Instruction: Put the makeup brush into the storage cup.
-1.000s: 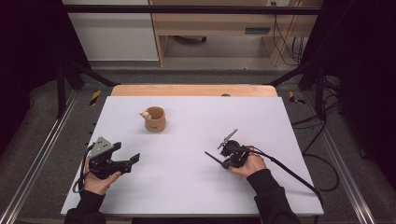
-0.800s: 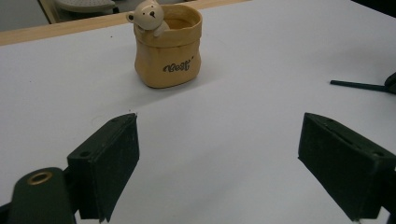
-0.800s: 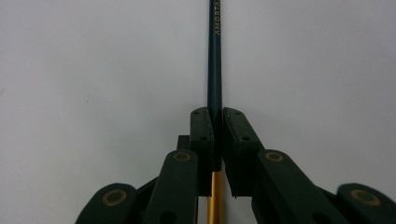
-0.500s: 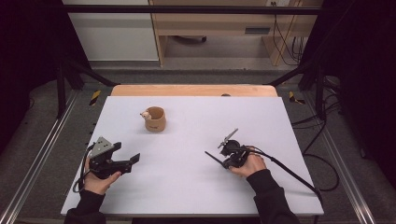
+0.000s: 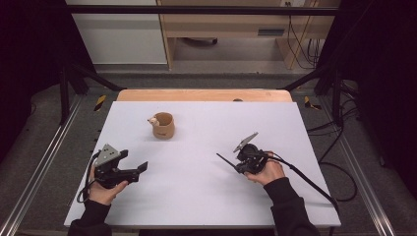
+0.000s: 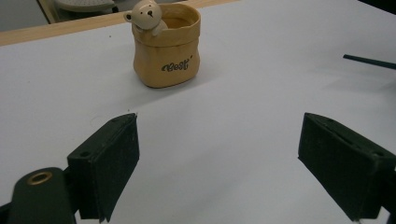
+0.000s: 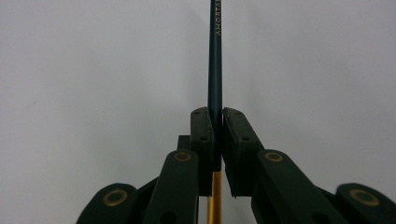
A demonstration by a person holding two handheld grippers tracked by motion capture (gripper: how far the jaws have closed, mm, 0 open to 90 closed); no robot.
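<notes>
White table [image 5: 196, 196] up front: the right gripper [image 7: 215, 122] pinches a dark green pencil [image 7: 215, 56], likely bound for the bear pot [image 6: 166, 45]; the left gripper [image 6: 219, 154] waits open.

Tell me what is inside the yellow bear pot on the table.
A small bear figure leans over the rim of the yellow pot; the inner wall near the top looks bare. Its walls hide the bottom, so any contents lower down cannot be seen.

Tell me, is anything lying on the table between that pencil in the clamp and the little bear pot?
Nothing visible is. The right gripper is shut on the dark pencil, whose tip points out over bare white table. The stretch from there to the bear pot is bare, and the open left gripper sits off to the side.
</notes>
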